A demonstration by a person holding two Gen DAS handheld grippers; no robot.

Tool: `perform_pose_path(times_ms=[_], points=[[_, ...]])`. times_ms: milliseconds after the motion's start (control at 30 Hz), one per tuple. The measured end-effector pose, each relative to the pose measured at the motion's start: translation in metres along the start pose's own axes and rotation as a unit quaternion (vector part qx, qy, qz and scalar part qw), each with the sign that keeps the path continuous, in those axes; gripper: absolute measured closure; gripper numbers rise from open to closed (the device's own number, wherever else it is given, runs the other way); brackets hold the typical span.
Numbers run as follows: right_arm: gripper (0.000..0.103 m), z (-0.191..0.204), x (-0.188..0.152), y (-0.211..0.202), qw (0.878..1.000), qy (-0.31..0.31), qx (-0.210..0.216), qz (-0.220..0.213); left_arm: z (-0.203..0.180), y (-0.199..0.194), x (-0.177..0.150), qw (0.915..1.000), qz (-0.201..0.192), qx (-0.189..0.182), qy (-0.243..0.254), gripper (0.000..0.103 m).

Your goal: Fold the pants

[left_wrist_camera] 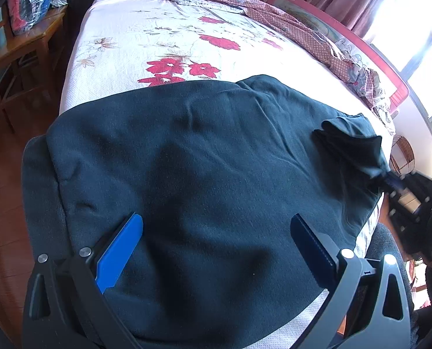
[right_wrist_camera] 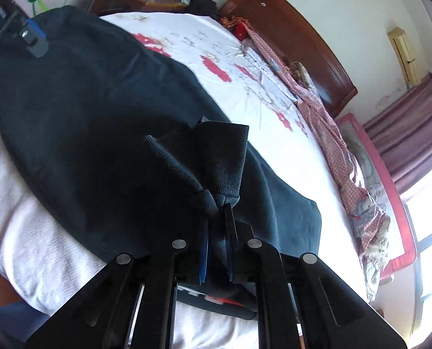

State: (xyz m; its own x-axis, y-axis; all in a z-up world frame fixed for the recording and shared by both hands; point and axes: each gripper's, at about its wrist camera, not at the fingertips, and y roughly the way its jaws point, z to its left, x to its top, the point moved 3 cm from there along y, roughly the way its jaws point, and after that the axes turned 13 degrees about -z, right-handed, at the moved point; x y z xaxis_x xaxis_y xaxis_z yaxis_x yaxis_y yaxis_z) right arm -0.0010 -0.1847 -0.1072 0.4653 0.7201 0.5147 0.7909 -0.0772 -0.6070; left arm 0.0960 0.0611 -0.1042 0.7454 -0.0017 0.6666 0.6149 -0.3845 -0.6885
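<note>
Dark teal pants (left_wrist_camera: 201, 151) lie spread across the near end of the bed, one edge hanging over the left side. My left gripper (left_wrist_camera: 216, 219) hovers just over them with its blue-padded fingers (left_wrist_camera: 122, 250) wide apart and nothing between them; it also shows at the top left of the right wrist view as the left gripper (right_wrist_camera: 32, 37). My right gripper (right_wrist_camera: 217, 212) has its jaws close together on a bunched ribbed cuff (right_wrist_camera: 216, 151) of the pants (right_wrist_camera: 85, 101), lifted off the layer below. From the left wrist view the right gripper (left_wrist_camera: 390, 179) is at the right edge, the fabric drawn toward it.
The bed has a white sheet with red flowers (left_wrist_camera: 157, 37). A pink patterned cloth (left_wrist_camera: 303, 35) trails along its far side beside a pink rail (left_wrist_camera: 361, 49). A wooden stand (left_wrist_camera: 21, 49) is left of the bed, a wooden headboard (right_wrist_camera: 288, 35) at its head.
</note>
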Motion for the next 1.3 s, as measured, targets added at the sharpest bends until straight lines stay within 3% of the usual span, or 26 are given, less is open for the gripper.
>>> perform_pose_path(times_ms=[67, 100, 200, 267, 367, 433, 533, 600, 667, 733, 833, 1000, 1133, 1200, 1300], points=[[0.075, 0.010, 0.001, -0.006, 0.998, -0.051, -0.029, -0.016, 0.000, -0.001, 0.000, 1.0000, 0.000, -0.002, 0.000, 0.002], [0.075, 0.008, 0.005, -0.014, 0.999, -0.041, -0.010, -0.018, 0.000, -0.001, 0.000, 1.0000, -0.001, -0.003, 0.000, 0.002], [0.075, -0.017, 0.024, -0.054, 0.994, 0.053, 0.046, -0.078, 0.001, -0.003, -0.001, 1.0000, -0.004, -0.006, -0.006, 0.002], [0.075, -0.040, 0.027, -0.063, 0.991, 0.097, 0.025, -0.089, 0.001, -0.002, -0.001, 1.0000, -0.002, -0.004, -0.005, 0.002], [0.075, -0.080, 0.020, -0.042, 0.981, 0.181, -0.038, -0.064, 0.001, -0.003, -0.002, 1.0000, -0.004, -0.005, -0.004, 0.002], [0.075, -0.086, 0.021, -0.030, 0.972, 0.220, -0.035, -0.070, 0.002, -0.003, -0.001, 0.9999, -0.006, -0.009, -0.008, 0.002], [0.075, -0.048, 0.014, 0.020, 0.988, 0.157, -0.001, 0.005, 0.003, -0.005, -0.001, 0.9999, -0.006, -0.011, -0.010, 0.002], [0.075, -0.038, 0.012, 0.017, 0.991, 0.131, -0.037, -0.022, 0.004, -0.009, 0.001, 0.9997, 0.001, -0.015, -0.017, 0.002], [0.075, -0.046, 0.011, 0.014, 0.988, 0.150, -0.029, -0.016, 0.010, -0.025, 0.009, 0.9993, 0.003, -0.023, -0.031, 0.002], [0.075, -0.055, 0.009, 0.016, 0.983, 0.186, -0.009, -0.007, 0.030, -0.055, 0.023, 0.9977, -0.034, -0.034, -0.048, 0.002], [0.075, -0.059, 0.013, 0.019, 0.981, 0.192, -0.001, 0.001, 0.079, -0.081, 0.040, 0.9912, -0.072, -0.060, -0.094, 0.002], [0.075, -0.047, 0.023, 0.020, 0.986, 0.167, -0.008, 0.017, 0.142, -0.051, 0.032, 0.9797, -0.014, -0.106, -0.169, 0.002], [0.075, -0.038, 0.030, 0.030, 0.988, 0.153, -0.009, 0.036, 0.146, -0.028, 0.025, 0.9674, -0.009, -0.153, -0.201, 0.002], [0.075, -0.034, 0.032, 0.033, 0.989, 0.140, -0.011, 0.046, 0.146, -0.012, 0.019, 0.9644, 0.016, -0.157, -0.212, 0.002], [0.075, -0.032, 0.035, 0.035, 0.990, 0.128, -0.008, 0.057, 0.145, 0.003, 0.004, 0.9530, 0.044, -0.176, -0.243, 0.003]])
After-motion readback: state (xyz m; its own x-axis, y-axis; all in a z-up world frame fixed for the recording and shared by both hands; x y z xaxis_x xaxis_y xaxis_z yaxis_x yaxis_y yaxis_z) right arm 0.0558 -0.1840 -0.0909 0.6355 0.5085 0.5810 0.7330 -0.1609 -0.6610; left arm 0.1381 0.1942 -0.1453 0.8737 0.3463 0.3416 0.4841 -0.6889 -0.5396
